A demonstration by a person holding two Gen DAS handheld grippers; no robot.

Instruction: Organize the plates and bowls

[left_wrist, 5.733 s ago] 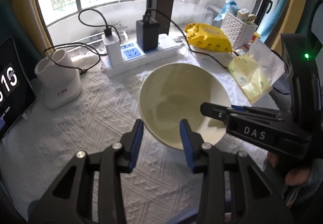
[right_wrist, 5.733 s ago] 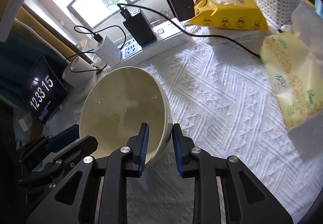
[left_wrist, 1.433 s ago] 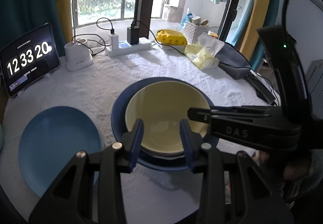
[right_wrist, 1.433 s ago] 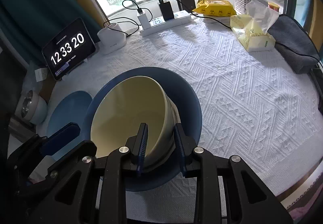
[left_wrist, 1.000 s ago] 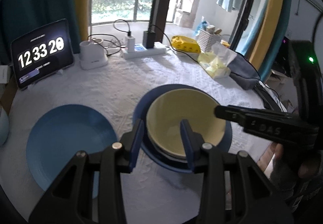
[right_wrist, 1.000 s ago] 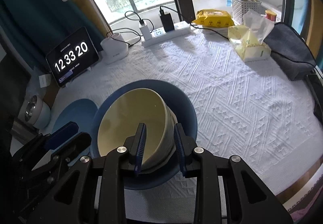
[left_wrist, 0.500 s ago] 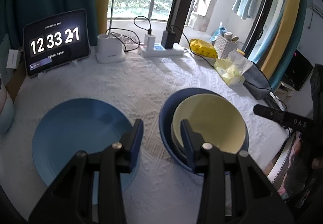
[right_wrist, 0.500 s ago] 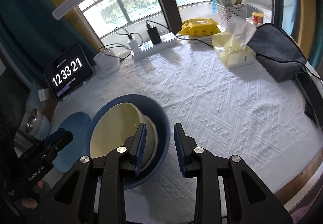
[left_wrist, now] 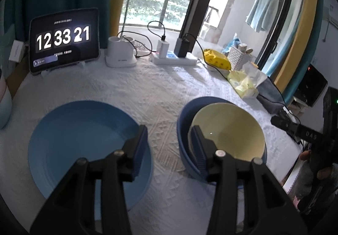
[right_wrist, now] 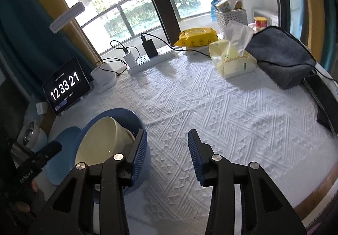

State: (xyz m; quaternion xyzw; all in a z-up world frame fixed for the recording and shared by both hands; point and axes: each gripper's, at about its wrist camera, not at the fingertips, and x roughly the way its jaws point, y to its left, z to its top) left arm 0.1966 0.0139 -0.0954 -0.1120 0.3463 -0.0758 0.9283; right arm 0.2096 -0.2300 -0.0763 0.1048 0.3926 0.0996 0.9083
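A cream bowl rests inside a dark blue bowl on the white tablecloth. A lighter blue plate lies to its left. My left gripper hovers over the bare cloth between plate and bowls, its jaws opening with nothing between them. In the right wrist view the cream bowl and the dark blue bowl sit at the lower left, with the blue plate partly hidden behind them. My right gripper is to the right of the bowls, its jaws opening over empty cloth.
A tablet clock, a white lamp base and a power strip with chargers line the back. A yellow wipes pack, a tissue box, a white basket and a grey pouch stand at the right.
Both grippers have let go of the cream bowl, now set inside the dark blue bowl, and pulled apart. The left has shifted leftward, the right rightward, and both jaws stand wider.
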